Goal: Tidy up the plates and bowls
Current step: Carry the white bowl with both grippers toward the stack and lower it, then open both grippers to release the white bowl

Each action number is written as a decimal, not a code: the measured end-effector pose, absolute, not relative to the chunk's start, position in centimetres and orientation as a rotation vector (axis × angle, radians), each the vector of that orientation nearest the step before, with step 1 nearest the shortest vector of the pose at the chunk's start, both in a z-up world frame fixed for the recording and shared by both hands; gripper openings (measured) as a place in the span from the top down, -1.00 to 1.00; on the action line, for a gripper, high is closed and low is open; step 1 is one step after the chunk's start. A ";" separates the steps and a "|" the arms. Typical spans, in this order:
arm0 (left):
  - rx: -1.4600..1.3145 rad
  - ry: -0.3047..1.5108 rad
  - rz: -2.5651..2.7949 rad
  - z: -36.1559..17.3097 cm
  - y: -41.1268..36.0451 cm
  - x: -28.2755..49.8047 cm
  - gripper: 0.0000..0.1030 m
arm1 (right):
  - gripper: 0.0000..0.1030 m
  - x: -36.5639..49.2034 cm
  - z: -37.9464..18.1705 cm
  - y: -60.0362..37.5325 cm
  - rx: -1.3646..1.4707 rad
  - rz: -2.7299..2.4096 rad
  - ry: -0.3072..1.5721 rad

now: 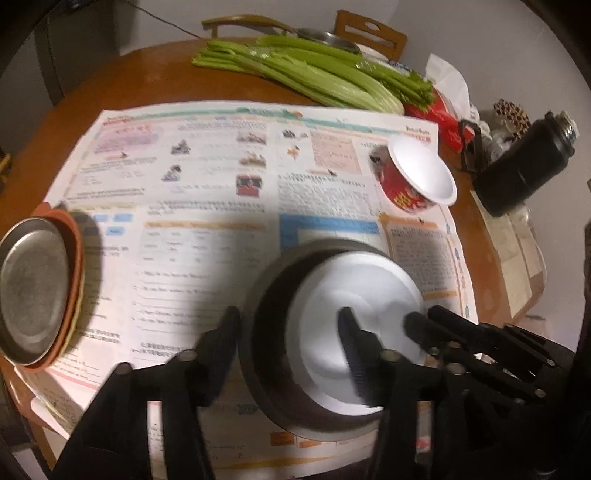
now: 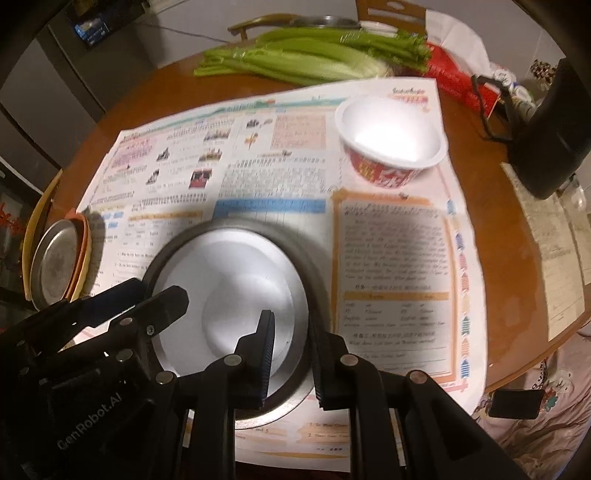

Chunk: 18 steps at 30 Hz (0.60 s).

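A steel bowl (image 1: 273, 295) (image 2: 314, 266) with a white bowl (image 1: 354, 295) (image 2: 229, 277) nested inside stands on the printed paper sheet (image 1: 207, 192) (image 2: 280, 184). My left gripper (image 1: 288, 332) is open and straddles the steel bowl's left wall, one finger outside, one inside. My right gripper (image 2: 291, 354) straddles the bowls' right rims, jaws narrow but apart, so it is open. A red-and-white paper bowl (image 1: 417, 177) (image 2: 391, 147) stands at the far right. A stack of plates, steel on orange (image 1: 33, 288) (image 2: 55, 262), sits at the left edge.
Celery (image 1: 306, 70) (image 2: 303, 59) lies across the far side of the round wooden table (image 1: 110, 85) (image 2: 166, 92). A black flask (image 1: 524, 166) (image 2: 554, 136) and red packaging (image 1: 439, 114) (image 2: 458, 81) crowd the right side. A chair back (image 1: 369, 33) stands beyond.
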<state>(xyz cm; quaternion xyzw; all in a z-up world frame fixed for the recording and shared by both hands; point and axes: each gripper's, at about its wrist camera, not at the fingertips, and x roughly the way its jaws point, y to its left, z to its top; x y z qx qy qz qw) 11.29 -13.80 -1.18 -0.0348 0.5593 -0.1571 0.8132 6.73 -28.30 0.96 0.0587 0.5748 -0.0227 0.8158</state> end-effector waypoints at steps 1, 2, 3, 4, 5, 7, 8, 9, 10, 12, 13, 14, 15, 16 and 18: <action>-0.094 1.190 -0.342 -1.0 -13.5 11.3 -0.19 | 0.61 6.7 1.2 -28.4 0.126 -0.053 1.216; -0.114 1.185 -0.347 -0.8 -13.3 11.4 -0.19 | 0.53 6.6 1.7 -28.7 0.134 -0.058 1.200; -0.134 1.171 -0.352 -0.5 -13.0 11.4 -0.20 | 0.41 6.6 2.0 -28.7 0.139 -0.062 1.190; -0.147 1.155 -0.354 -0.3 -12.8 11.6 -0.20 | 0.25 6.5 2.3 -28.9 0.145 -0.075 1.172; -0.155 1.148 -0.350 -0.2 -12.6 11.8 -0.21 | 0.17 6.4 2.8 -29.2 0.148 -0.093 1.148; -0.190 1.129 -0.348 0.1 -12.0 12.1 -0.22 | -0.17 6.2 3.4 -29.6 0.146 -0.111 1.117; -0.203 1.123 -0.356 0.3 -11.8 12.2 -0.23 | -0.26 6.2 3.5 -29.8 0.157 -0.109 1.111; -0.206 1.120 -0.361 0.4 -11.8 12.4 -0.26 | -0.38 6.1 3.7 -30.0 0.169 -0.102 1.105; -0.205 1.113 -0.368 0.6 -11.9 12.5 -0.32 | -0.40 6.2 3.9 -30.0 0.171 -0.097 1.100; -0.170 1.073 -0.381 1.3 -12.6 12.8 -0.38 | -0.40 6.2 4.2 -29.9 0.152 -0.107 1.093; -0.150 1.052 -0.379 1.6 -13.0 12.9 -0.39 | -0.40 6.3 4.4 -29.9 0.141 -0.109 1.090; -0.126 1.019 -0.378 2.0 -13.5 13.1 -0.40 | -0.40 6.3 4.6 -29.9 0.137 -0.104 1.085; -0.118 1.005 -0.381 2.3 -13.7 13.3 -0.41 | -0.40 6.4 4.8 -30.0 0.143 -0.097 1.079; -0.118 0.993 -0.390 2.5 -14.0 13.7 -0.41 | -0.40 6.4 5.0 -30.3 0.150 -0.093 1.072; -0.134 0.998 -0.408 2.6 -14.3 14.4 -0.41 | -0.40 6.7 5.3 -30.8 0.139 -0.110 1.064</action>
